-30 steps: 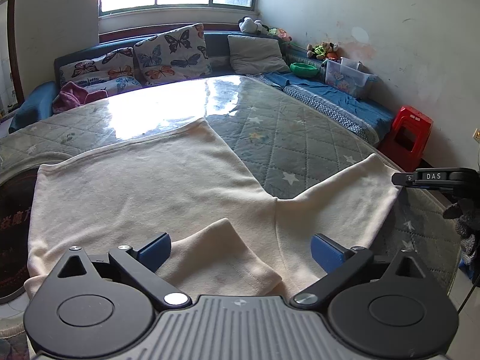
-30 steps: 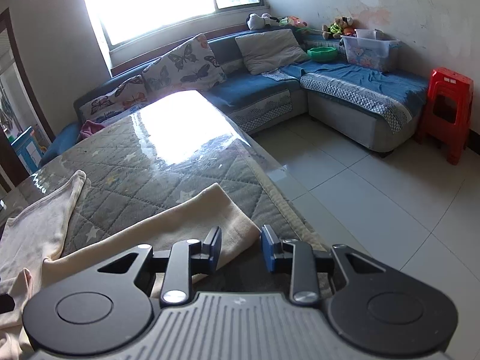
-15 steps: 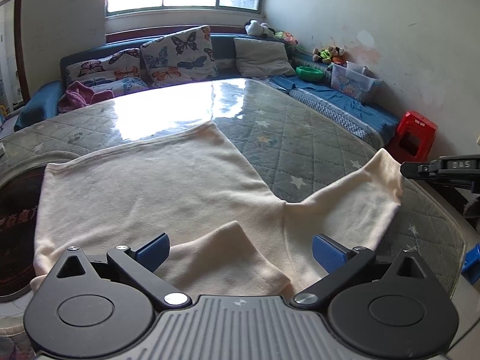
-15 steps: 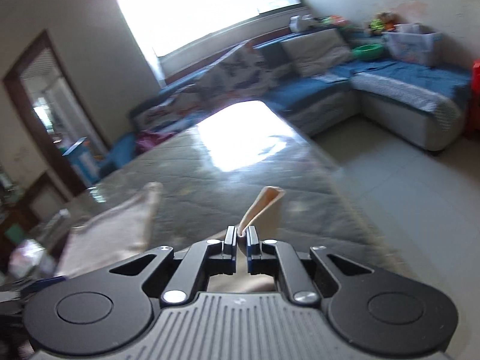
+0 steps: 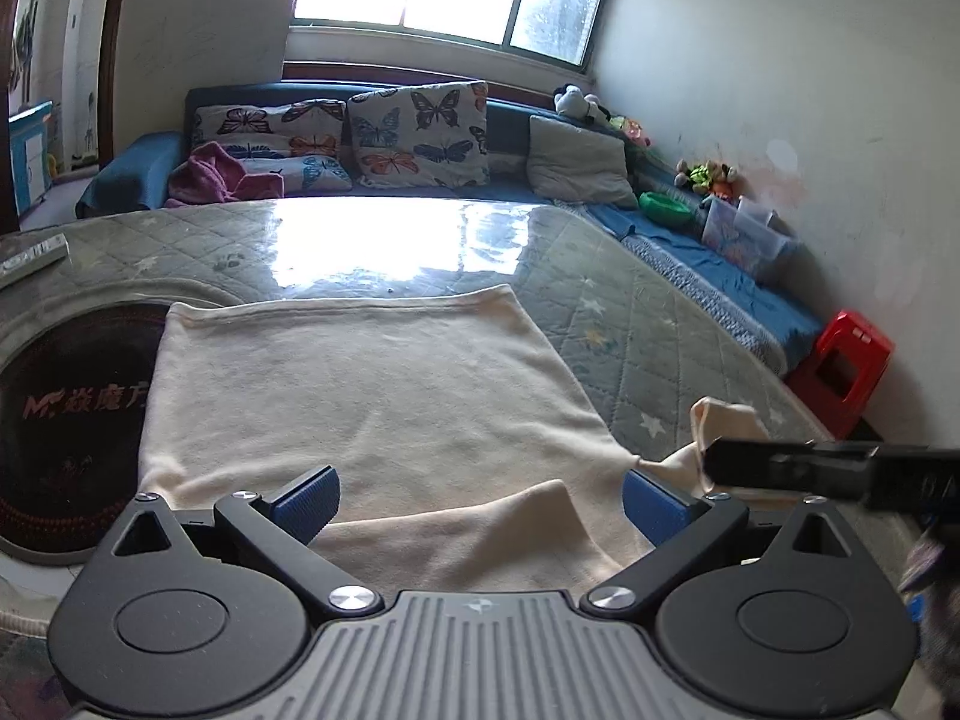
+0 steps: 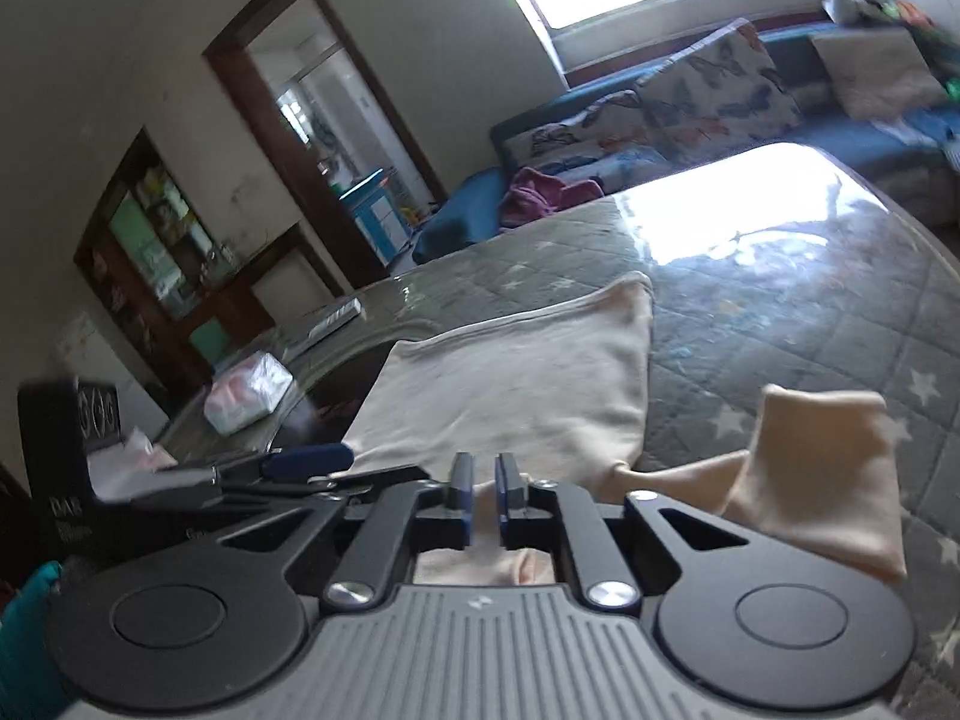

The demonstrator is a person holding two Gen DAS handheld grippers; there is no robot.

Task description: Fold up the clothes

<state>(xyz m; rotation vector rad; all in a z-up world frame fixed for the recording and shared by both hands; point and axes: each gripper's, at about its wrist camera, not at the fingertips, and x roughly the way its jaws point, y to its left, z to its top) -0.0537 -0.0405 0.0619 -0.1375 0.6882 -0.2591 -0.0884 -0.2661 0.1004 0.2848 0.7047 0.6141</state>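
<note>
A cream garment (image 5: 372, 396) lies spread flat on the quilted, glass-topped bench (image 5: 630, 300), its far hem straight across and its near part doubled over in a loose fold just ahead of the left gripper (image 5: 477, 501); that gripper's blue-padded jaws stand wide apart with the fold lying between them, and neither pad presses on it; the right gripper (image 6: 483, 489) has one sleeve of the garment between its narrow jaws, which are easing open though cloth still fills the slit; beyond them the sleeve end (image 6: 822, 468) stands lifted and crumpled off the bench; in the left wrist view the right gripper comes in from the right edge; a red stool (image 5: 846, 369) stands on the floor past the bench.
</note>
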